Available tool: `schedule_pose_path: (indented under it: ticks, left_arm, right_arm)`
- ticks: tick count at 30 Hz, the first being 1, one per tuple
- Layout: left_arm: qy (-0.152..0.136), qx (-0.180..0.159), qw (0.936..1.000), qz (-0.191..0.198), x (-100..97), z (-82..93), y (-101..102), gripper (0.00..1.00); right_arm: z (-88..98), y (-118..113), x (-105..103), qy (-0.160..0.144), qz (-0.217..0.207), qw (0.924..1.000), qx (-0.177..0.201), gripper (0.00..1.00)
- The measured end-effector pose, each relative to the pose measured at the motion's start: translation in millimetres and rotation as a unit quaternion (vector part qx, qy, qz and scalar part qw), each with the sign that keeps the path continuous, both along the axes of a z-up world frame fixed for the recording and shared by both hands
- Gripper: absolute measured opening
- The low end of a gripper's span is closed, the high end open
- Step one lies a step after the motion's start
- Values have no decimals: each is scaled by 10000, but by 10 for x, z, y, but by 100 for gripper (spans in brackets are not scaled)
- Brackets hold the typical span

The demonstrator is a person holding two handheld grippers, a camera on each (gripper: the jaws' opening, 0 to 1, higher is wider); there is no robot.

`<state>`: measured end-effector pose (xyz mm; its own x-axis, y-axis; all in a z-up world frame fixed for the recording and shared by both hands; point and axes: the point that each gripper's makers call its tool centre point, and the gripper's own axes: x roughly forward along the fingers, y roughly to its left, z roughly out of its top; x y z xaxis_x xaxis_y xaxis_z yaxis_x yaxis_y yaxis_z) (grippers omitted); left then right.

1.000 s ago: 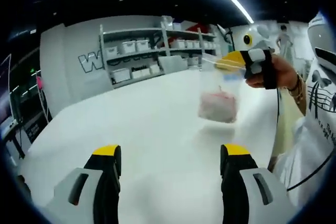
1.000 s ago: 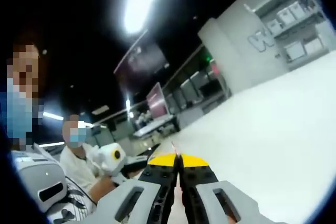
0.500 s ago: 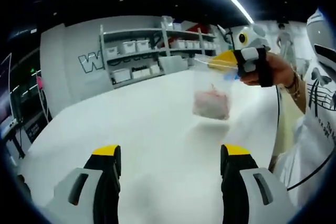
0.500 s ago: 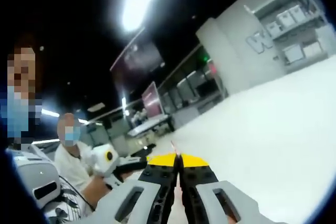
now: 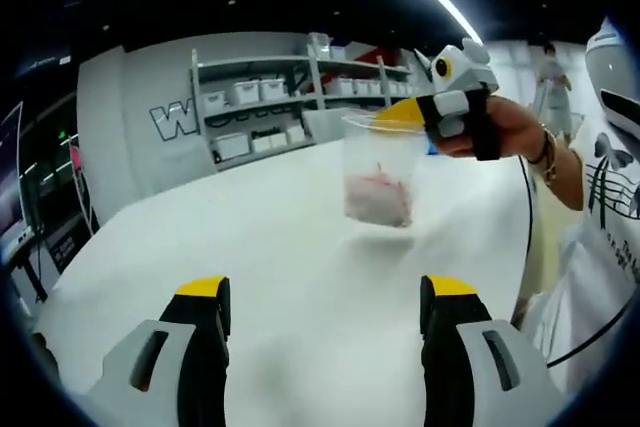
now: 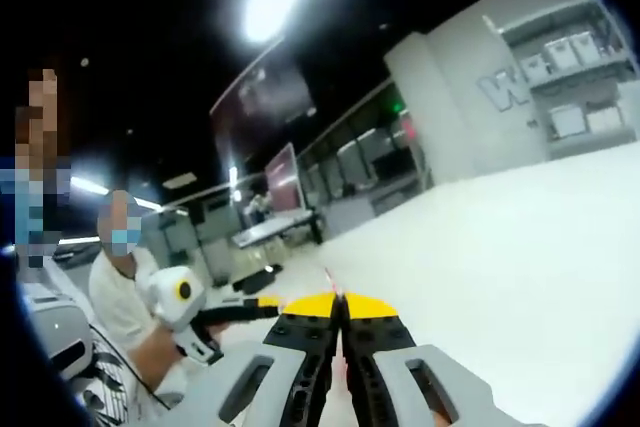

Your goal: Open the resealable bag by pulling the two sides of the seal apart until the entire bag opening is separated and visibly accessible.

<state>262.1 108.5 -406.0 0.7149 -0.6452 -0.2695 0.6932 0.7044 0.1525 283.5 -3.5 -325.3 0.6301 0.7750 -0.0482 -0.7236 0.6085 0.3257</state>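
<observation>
A clear resealable bag [image 5: 378,182] with a pink lump inside hangs above the white table [image 5: 250,237]. My right gripper [image 5: 400,117] comes in from the right of the left gripper view, shut on the bag's top edge, with a hand behind it. In the right gripper view the same gripper [image 6: 338,305] has its yellow-tipped jaws pressed together, and a thin sliver of the bag [image 6: 327,278] sticks out between them. My left gripper [image 5: 325,292] is open low in its own view, well short of the bag, with nothing between its fingers.
Shelves with white bins [image 5: 270,97] stand along the far wall. A person in a white shirt [image 5: 610,187] is at the right edge. Another person [image 6: 125,287] holds a white gripper [image 6: 185,297] at the left of the right gripper view. Desks with monitors [image 6: 290,197] are behind.
In the left gripper view the right gripper has carried the hanging bag leftward, closer to the middle. The left gripper has stayed open and still. The right gripper view has panned slightly.
</observation>
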Motion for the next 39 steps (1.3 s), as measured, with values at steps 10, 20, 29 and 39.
schedule_pose_path:
  ticks: [10, 20, 29, 39]
  left_arm:
    - [-40, 6, 10000, 55, 9, 19, 35, 77]
    - [26, 27, 10000, 83, 46, -18, 50, 77]
    - [-2, 10, 10000, 71, 56, 5, 48, 77]
    - [-31, -50, 9999, 104, 59, 27, 76, 77]
  right_arm:
    - [42, -11, 162, -142, -83, 9998, -124, 0]
    - [46, -57, 352, -160, -193, 9993, -295, 0]
    - [26, -87, 551, -140, -303, 9986, -419, 0]
    - [41, -137, 781, -188, -479, 9967, -622, 0]
